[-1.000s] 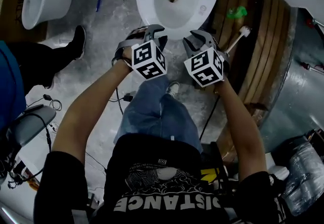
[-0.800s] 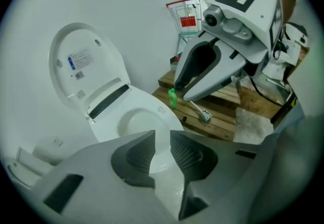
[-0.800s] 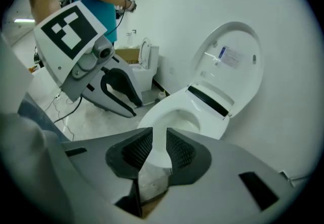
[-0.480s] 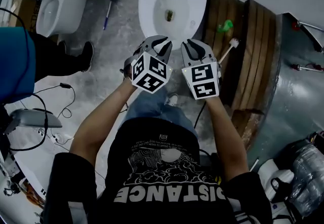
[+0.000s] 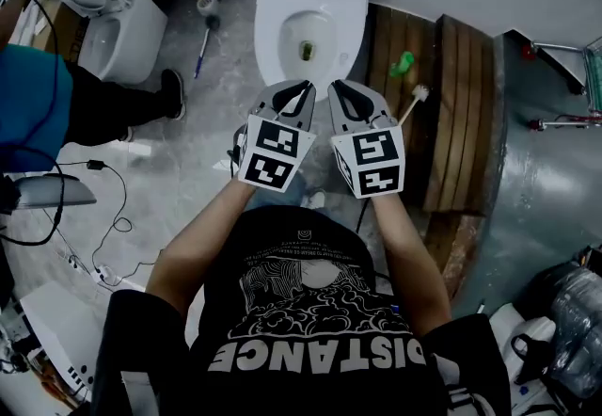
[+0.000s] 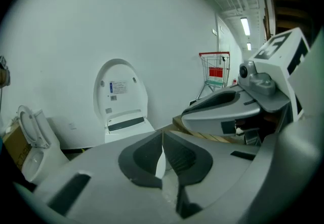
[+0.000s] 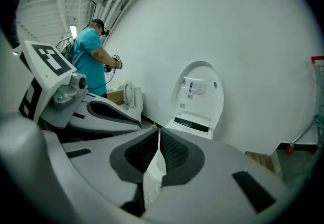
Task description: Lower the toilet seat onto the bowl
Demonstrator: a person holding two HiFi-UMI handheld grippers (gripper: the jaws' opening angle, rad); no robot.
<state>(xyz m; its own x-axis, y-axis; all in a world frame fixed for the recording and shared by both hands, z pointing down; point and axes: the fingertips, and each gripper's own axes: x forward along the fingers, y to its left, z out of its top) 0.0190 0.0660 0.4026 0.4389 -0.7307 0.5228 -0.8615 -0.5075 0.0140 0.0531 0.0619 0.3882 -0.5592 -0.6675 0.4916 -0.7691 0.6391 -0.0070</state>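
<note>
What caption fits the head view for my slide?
Left gripper and right gripper, jaws just closed on nothing, held side by side before the open-lidded toilet.

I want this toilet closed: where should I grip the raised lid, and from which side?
Take the lid by its rounded top rim, coming from the front, over the bowl. It stands upright with its back close to the wall and its base at the rear of the bowl, so that free edge looks easiest to pinch.
</note>
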